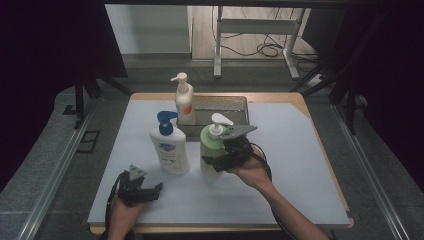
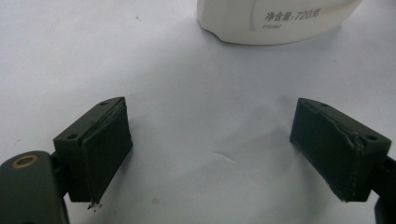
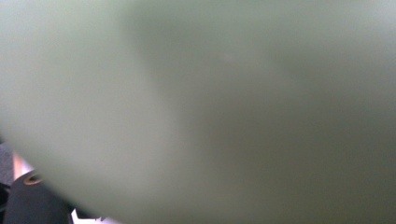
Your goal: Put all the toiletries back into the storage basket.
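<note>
Pressing close against the green pump bottle (image 1: 212, 145), the right gripper (image 1: 226, 159) sits just right of the frame's centre in the high view, its body at the bottle's right flank. The right gripper view is a pale green blur (image 3: 210, 102), so the bottle is very near that camera. Whether the jaws are clamped on the bottle or only spread beside it I cannot tell.

The bottle stands upright, long axis vertical, white pump head at the top. Its left neighbour, the white bottle with the blue pump (image 1: 170, 147), stands just beside it; a cream bottle with an orange label (image 1: 184, 102) stands higher in the frame, at the left edge of a metal tray (image 1: 235, 106).

The left gripper (image 1: 142, 192) rests low on the grey mat (image 1: 300, 165) at lower left, jaws spread wide and holding nothing. In its own view the white bottle's base (image 2: 275, 21) lies straight ahead, at the top of the frame.

The right hand (image 1: 252, 172) is plainly the nearer one to the green bottle. Any lift probably depends on a square side grip across the bottle's width, or it may tip toward the white one.
</note>
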